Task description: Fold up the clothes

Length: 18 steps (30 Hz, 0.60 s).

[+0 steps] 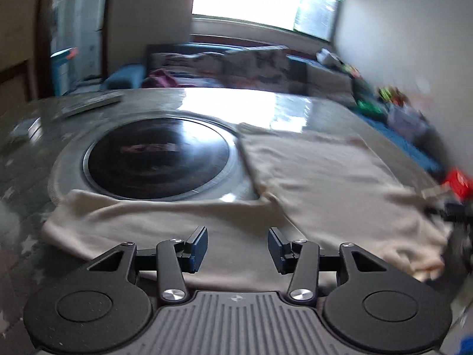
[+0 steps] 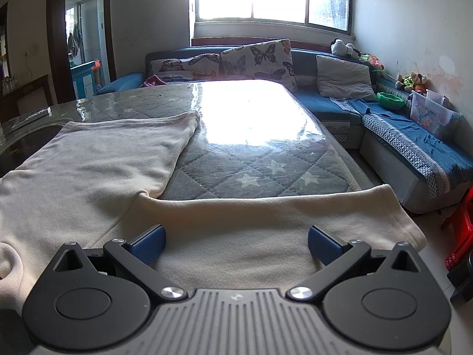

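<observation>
Left wrist view: the left gripper (image 1: 238,250) hovers over the near part of a cream garment (image 1: 322,174) with its jaws parted and nothing between the pads; cloth is visible through the gap. This frame is blurred. The garment lies flat on the table (image 1: 139,106), which carries a quilted star-pattern cover under clear plastic. One sleeve runs toward the table's left edge along the near side of a round black inset (image 1: 158,159), and the sleeve's far edge overlaps the inset's grey rim. The body of the garment extends toward the far right, its right edge close to the table's right edge.

Right wrist view: the right gripper (image 2: 236,245) is wide open above the other sleeve, and whether its blue pads (image 2: 149,244) touch the cloth cannot be told. That sleeve's cuff reaches the table's right edge. Between sleeve and body, the table's far right quarter is bare cover. A flat grey item (image 2: 32,117) lies near the far left edge. A blue sofa (image 2: 393,136) runs close along the far and right sides.
</observation>
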### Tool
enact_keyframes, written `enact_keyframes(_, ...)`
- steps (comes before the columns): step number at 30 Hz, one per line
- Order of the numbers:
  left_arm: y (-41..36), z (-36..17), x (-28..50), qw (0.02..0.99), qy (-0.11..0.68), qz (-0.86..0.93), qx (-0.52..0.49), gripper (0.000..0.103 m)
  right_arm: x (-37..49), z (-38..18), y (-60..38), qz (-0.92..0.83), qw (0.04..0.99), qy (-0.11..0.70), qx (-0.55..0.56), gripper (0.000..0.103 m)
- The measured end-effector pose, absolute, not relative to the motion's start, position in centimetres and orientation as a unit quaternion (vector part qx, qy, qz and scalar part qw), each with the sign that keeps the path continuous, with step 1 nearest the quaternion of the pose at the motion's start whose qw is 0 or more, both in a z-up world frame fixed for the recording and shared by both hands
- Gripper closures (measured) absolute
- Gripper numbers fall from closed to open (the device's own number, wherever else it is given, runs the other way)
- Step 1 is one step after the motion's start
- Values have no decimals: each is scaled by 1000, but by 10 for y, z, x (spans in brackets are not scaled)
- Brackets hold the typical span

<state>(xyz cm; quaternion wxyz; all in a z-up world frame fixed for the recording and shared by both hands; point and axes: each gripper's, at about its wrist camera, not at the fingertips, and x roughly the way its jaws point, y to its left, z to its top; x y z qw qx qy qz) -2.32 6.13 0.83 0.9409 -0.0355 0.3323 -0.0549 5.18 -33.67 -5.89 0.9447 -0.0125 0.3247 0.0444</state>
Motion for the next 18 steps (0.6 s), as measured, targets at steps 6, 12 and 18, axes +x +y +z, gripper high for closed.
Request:
enact_keyframes(6,59,-7,-24,936,351,-35,3,55,51,-59,-337,45,945,324,-12,0)
enact_keyframes(12,79,-12,-14,940,341,9,27,51,51,-59,-337,45,945,324,-12,0)
enact_keyframes(18,95,-6,-12,940,340,22,-10,50,51,-57,-336,44,944,328,-17,0)
